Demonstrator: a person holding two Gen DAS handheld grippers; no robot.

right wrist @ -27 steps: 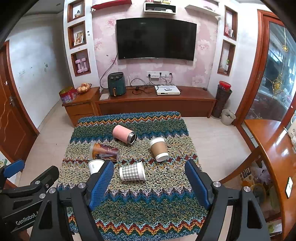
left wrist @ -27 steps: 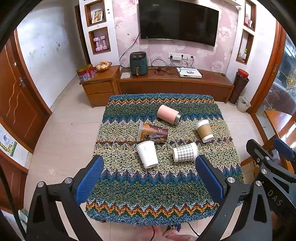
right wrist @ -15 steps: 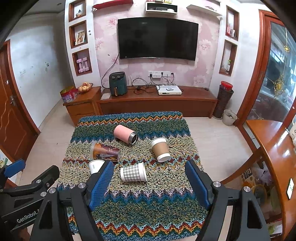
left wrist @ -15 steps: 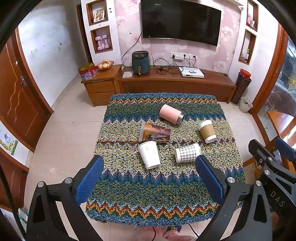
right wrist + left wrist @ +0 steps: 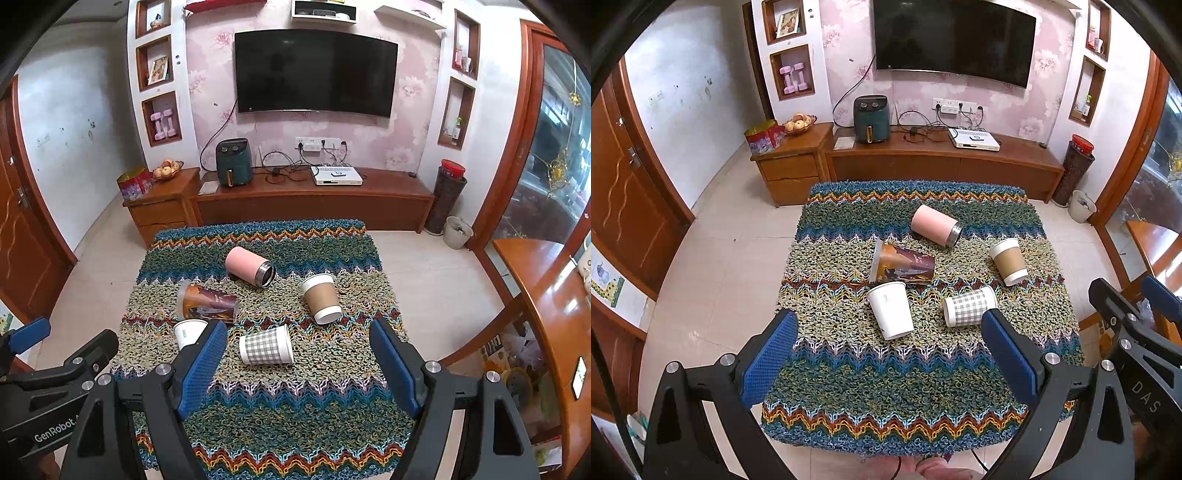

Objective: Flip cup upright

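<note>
Several cups lie on their sides on a knitted zigzag cloth over the table [image 5: 905, 387]: a white paper cup [image 5: 891, 314], a grey checked cup [image 5: 968, 305], a brown-sleeved paper cup [image 5: 1009, 261], a dark printed cup [image 5: 902, 263] and a pink steel tumbler [image 5: 936, 225]. My left gripper [image 5: 888, 360] is open and empty, above the table's near edge, short of the white cup. My right gripper [image 5: 297, 363] is open and empty, above the checked cup [image 5: 266, 349]; its left finger hides part of the white cup [image 5: 188, 332].
A low wooden TV cabinet [image 5: 942, 166] with an air fryer [image 5: 871, 119] stands behind the table, under a wall TV. A wooden door [image 5: 624, 206] is at the left. A wooden surface [image 5: 546, 295] stands at the right. The floor is tiled.
Both views have shifted slightly; the cups sit a little lower and nearer in frame. No cup has moved on the cloth, and both grippers stay open.
</note>
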